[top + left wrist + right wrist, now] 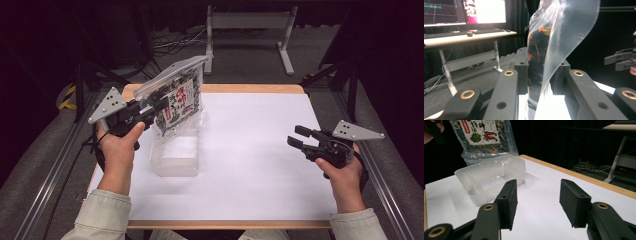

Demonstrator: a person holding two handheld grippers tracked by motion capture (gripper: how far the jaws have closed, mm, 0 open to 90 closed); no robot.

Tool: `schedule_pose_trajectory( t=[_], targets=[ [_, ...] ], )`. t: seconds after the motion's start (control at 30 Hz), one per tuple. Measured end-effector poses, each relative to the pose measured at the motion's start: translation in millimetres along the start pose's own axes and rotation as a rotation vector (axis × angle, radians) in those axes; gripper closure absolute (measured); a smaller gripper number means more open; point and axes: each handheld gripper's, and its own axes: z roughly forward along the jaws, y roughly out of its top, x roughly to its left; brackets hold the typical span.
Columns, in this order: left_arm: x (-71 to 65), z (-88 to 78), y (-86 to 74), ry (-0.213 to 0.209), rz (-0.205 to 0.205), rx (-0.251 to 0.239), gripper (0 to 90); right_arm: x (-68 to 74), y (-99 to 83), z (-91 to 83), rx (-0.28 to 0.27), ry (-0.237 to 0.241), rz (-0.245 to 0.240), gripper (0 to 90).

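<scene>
Clearly the left tool point(159, 106) pinches the bag point(179, 100) by its side, holding it tilted above the far end of the tub point(175, 156), which sits near the counter's point(260, 170) left edge. The right tool point(299, 137) hangs spread and empty toward the right edge. To seat it well, I'd lower the bag's bottom squarely between the tub walls before letting go.

A wood-edged table with a white top point(260, 165) is standing on grey carpeted floor point(250, 62). A light grey metal frame stand point(248, 22) is sitting behind it, with what may be loose cables point(175, 42) lying nearby. A pale wooden desk point(461, 37) is carrying a glowing computer monitor point(464, 11) and dark keyboard point(487, 31). Darkness is surrounding everything.
</scene>
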Motion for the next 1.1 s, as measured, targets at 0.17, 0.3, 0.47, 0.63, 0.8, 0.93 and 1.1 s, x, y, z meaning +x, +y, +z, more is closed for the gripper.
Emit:
schedule_pose_trajectory(
  t=[0.17,0.3,0.47,0.63,0.8,0.93,1.1],
  targets=[
    [4.8,-2.3,-10.2,0.008,-0.021,-0.001,72.5,0.4,0.0,0.6,0.004,0.004,0.001,49.0],
    [5.9,-3.1,-15.5,0.010,-0.026,0.001,72.5,0.6,-0.1,0.9,0.006,0.005,0.003,48.8],
    [8.8,-5.5,-23.0,0.016,-0.035,0.011,72.5,0.9,-0.4,1.6,0.006,0.011,0.006,48.6],
    [10.5,-7.4,-29.0,0.020,-0.051,0.019,72.5,0.9,-1.4,2.8,0.008,0.013,0.009,48.5],
    [11.1,-6.8,-33.5,0.019,-0.048,0.037,72.5,1.2,-1.5,3.3,0.009,0.018,0.010,48.2],
    [11.4,-5.4,-38.1,0.022,-0.055,0.050,72.4,1.2,-1.6,3.6,0.009,0.022,0.012,48.1],
    [12.4,-3.2,-44.0,0.022,-0.056,0.072,72.4,1.1,-2.1,3.7,0.010,0.022,0.015,47.8]
  ],
)
